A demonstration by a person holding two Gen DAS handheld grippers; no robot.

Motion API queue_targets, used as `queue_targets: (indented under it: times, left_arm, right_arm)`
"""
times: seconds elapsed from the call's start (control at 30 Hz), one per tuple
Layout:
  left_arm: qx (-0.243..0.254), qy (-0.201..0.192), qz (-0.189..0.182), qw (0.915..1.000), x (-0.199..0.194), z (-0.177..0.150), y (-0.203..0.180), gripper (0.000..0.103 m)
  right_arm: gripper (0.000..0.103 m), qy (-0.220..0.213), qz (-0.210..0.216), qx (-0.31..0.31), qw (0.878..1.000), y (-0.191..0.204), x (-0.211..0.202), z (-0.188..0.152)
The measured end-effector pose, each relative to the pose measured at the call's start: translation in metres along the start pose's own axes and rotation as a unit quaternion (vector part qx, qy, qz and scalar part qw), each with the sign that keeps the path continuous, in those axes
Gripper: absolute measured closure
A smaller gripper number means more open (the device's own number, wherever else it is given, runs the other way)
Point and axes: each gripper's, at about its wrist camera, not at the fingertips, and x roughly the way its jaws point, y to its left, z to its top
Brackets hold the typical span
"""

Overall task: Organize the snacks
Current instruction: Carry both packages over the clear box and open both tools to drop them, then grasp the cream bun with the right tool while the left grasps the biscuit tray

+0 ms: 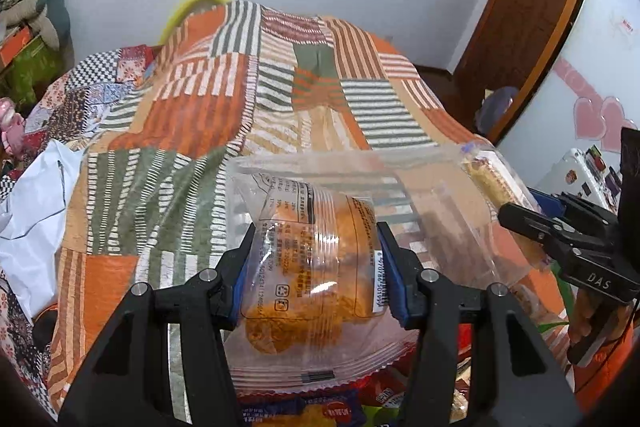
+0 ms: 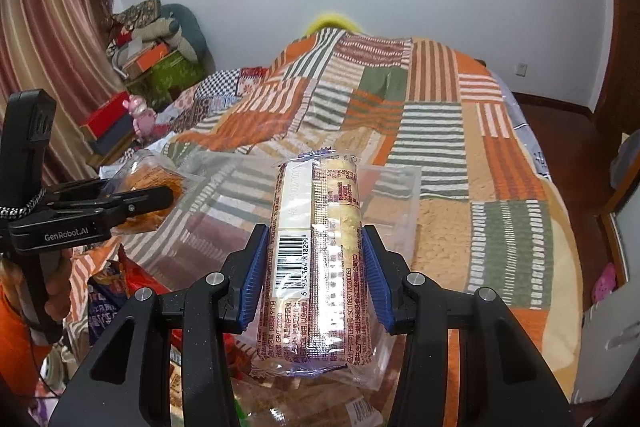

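My left gripper (image 1: 316, 247) is shut on a clear packet of orange-brown snack (image 1: 316, 267), held above the bed. My right gripper (image 2: 314, 255) is shut on a long packet of pale biscuits (image 2: 316, 259) with a barcode label. A clear plastic box (image 2: 384, 195) stands on the bed behind both packets; it also shows in the left wrist view (image 1: 436, 211). The right gripper shows in the left wrist view (image 1: 532, 223) at the right with its biscuit packet (image 1: 486, 179). The left gripper shows in the right wrist view (image 2: 156, 199) at the left with its orange snack (image 2: 148, 183).
A patchwork orange, green and white striped blanket (image 2: 400, 99) covers the bed. Several colourful snack packets (image 1: 352, 403) lie below the grippers. Boxes and plush toys (image 2: 152, 59) pile up at the far left by a curtain. A wooden door (image 1: 520, 7) stands at the right.
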Motion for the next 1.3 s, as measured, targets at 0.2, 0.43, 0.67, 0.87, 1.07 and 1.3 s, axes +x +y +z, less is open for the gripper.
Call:
queue_targets:
  times: [0.2, 0.43, 0.67, 0.87, 1.07, 1.3]
  left_arm:
    - [0.002, 0.006, 0.014, 0.9999, 0.002, 0.0, -0.003, 0.037]
    - [0.01, -0.023, 0.012, 0.9996, -0.024, -0.001, -0.009, 0.035]
    - [0.008, -0.053, 0.012, 0.9985, -0.064, -0.013, -0.015, 0.033]
    - [0.008, -0.07, 0.024, 0.9972, -0.096, -0.039, -0.018, 0.021]
    - [0.01, -0.069, 0.041, 0.9967, -0.118, -0.074, -0.021, 0.02]
    - [-0.003, -0.06, 0.055, 0.9967, -0.131, -0.115, -0.016, 0.015]
  right_arm:
    - [0.058, 0.019, -0.005, -0.003, 1.0, 0.001, 0.009, 0.0]
    - [0.053, -0.01, -0.011, -0.015, 1.0, 0.004, -0.013, 0.002]
    - [0.052, -0.037, -0.014, -0.016, 0.999, 0.009, -0.046, -0.005]
    - [0.049, -0.055, -0.019, -0.019, 0.998, 0.015, -0.077, -0.02]
    - [0.046, -0.062, -0.031, -0.026, 0.997, 0.02, -0.098, -0.043]
    - [0.046, -0.051, -0.033, -0.018, 0.998, 0.024, -0.11, -0.074]
